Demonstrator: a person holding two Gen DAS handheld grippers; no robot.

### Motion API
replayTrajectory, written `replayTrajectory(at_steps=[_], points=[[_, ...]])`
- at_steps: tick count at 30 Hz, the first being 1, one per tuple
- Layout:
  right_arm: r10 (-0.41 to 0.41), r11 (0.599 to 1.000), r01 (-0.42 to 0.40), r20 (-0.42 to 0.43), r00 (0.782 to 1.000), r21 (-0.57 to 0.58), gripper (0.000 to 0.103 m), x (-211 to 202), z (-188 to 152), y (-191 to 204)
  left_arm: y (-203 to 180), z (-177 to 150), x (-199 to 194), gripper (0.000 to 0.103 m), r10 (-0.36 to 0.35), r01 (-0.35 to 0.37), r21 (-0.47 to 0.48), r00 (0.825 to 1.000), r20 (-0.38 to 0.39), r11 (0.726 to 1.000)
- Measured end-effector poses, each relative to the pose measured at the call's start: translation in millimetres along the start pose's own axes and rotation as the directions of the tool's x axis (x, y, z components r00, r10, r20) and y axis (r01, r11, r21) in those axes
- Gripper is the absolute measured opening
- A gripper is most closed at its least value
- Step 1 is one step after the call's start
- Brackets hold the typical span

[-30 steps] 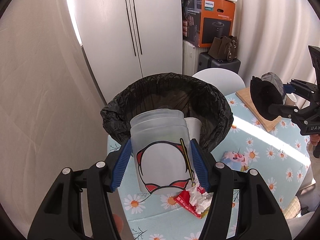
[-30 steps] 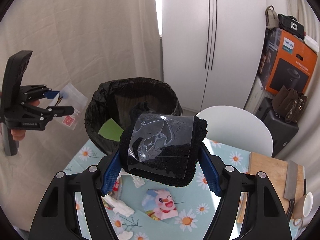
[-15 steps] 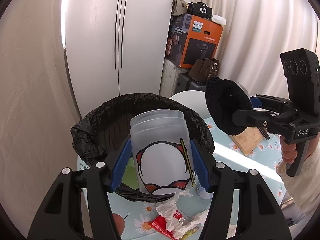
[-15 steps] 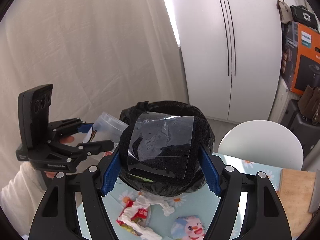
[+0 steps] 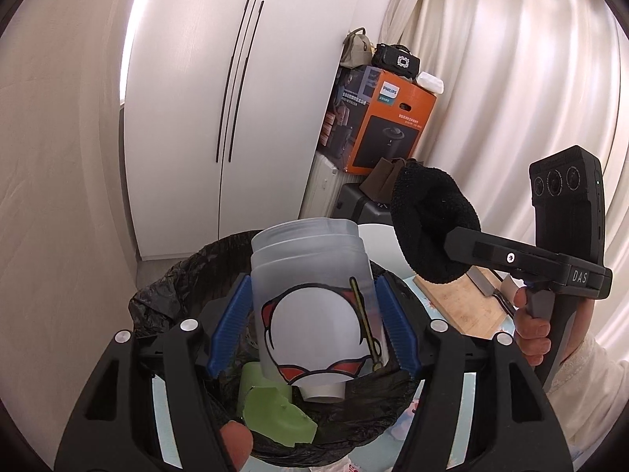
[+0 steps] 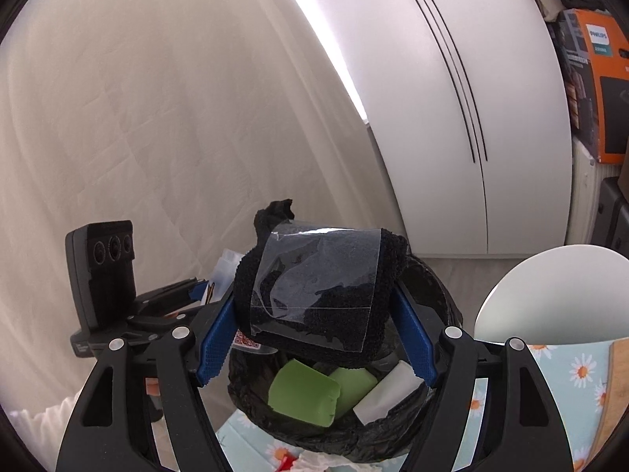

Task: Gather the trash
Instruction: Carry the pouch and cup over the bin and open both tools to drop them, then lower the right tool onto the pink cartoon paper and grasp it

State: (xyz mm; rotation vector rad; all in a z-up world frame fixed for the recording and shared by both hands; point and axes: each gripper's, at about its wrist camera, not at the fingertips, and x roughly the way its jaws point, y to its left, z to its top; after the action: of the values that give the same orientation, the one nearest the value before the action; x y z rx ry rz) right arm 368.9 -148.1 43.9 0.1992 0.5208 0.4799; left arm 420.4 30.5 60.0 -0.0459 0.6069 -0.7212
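Observation:
My left gripper is shut on a frosted plastic cup with a red and black print and holds it over the black-lined trash bin. My right gripper is shut on a black sock with clear tape across it, also above the bin. The bin holds green pieces and a white cup. In the left wrist view the sock and right gripper hang to the right of the cup. The left gripper shows at left in the right wrist view.
The bin stands on a daisy-print table. A wooden cutting board with a knife lies at the right. A white chair back stands behind the table. Crumpled white and red wrappers lie in front of the bin.
Both grippers have moved forward and over the bin with their loads. The bin's inside now shows under the cup and the sock. Both stay shut.

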Motion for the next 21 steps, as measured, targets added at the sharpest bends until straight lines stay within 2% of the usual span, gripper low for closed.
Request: replayTrajectory(at_steps=[1,2,3,4,6,9,12,16,21], points=[[-0.011,1.000,0.011,0.005,1.000,0.000,0.084,1.5,-0.9,-0.1,2.9,0.3,1.1,0.090,0.016,-0.016,-0.005,1.000,0.004,1.000],[-0.031,1.000,0.031,0.021,0.999,-0.001,0.088,3.4,3.0,-3.1,6.6,-0.4,0.9,0.093,0.005,-0.005,-0.013,1.000,0.001,1.000],[-0.051,0.999,0.051,0.042,0.998,0.001,0.088,1.3,2.4,-3.5,9.8,-1.5,0.5,0.095,-0.011,0.011,-0.024,1.000,-0.004,1.000],[-0.054,0.999,0.054,0.052,0.997,0.007,0.088,-1.2,2.0,-4.7,12.0,-2.4,-0.2,0.097,0.004,-0.004,-0.030,1.000,-0.008,1.000],[-0.059,0.998,0.058,0.061,0.996,0.020,0.089,-6.0,2.1,-9.1,11.3,-5.1,-2.9,0.097,0.066,-0.067,-0.016,0.998,-0.013,0.998],[-0.098,0.995,0.098,0.047,0.994,0.000,0.089,-14.3,-1.0,-11.0,7.4,-11.4,-11.7,0.097,0.079,-0.079,0.006,0.996,-0.041,0.997],[-0.120,0.992,0.121,0.041,0.992,-0.025,0.091,-27.7,-6.6,-9.8,3.4,-17.6,-24.1,0.097,0.133,-0.132,0.019,0.990,-0.038,0.991],[-0.150,0.988,0.151,0.037,0.988,-0.030,0.091,-47.6,-12.2,-8.1,-1.3,-29.0,-38.9,0.097,0.175,-0.175,0.002,0.983,-0.050,0.984],[-0.170,0.984,0.171,0.033,0.985,-0.050,0.092,-70.6,-17.3,0.5,-15.2,-42.7,-52.5,0.097,0.230,-0.229,0.024,0.970,-0.073,0.973]])
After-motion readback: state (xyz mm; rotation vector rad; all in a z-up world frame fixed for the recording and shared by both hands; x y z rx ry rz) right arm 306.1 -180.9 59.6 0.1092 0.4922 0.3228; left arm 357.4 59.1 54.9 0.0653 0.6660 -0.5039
